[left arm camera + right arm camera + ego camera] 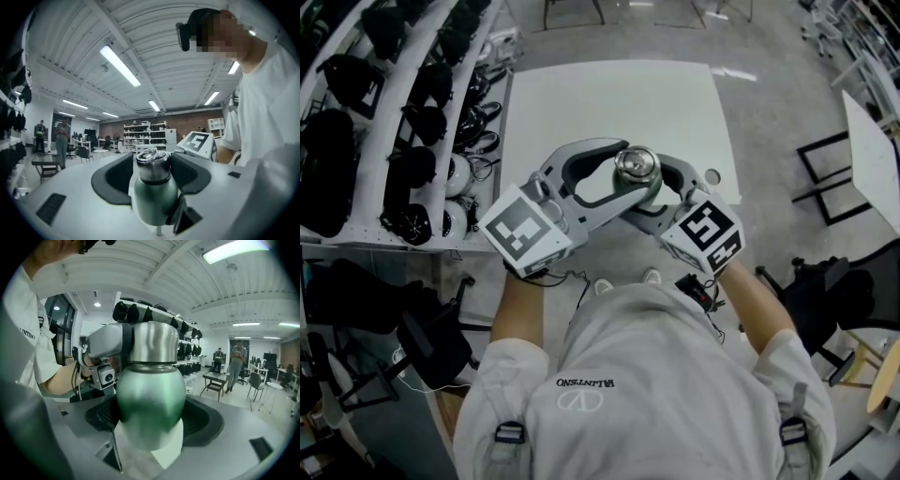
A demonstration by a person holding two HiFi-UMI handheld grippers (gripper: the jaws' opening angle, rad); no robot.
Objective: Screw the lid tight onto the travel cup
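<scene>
Head view: overhead, aimed steeply down at cup (pixel 637 169) above table (pixel 581 94). Left gripper view: level, tight on lid (pixel 152 164), facing person (pixel 269 112). Right gripper view: tight on cup body, facing shelves (pixel 154 312). All share the cup.

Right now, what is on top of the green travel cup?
A silver lid sits on the green travel cup, clamped by the left gripper. It covers the cup's mouth, so the inside cannot be seen.

12 o'clock: the white table (pixel 609 103) offers open surface to pass over.
9 o'clock: shelf rack (pixel 386 112) of dark gear blocks.
3 o'clock: second table (pixel 874 161) blocks.
</scene>
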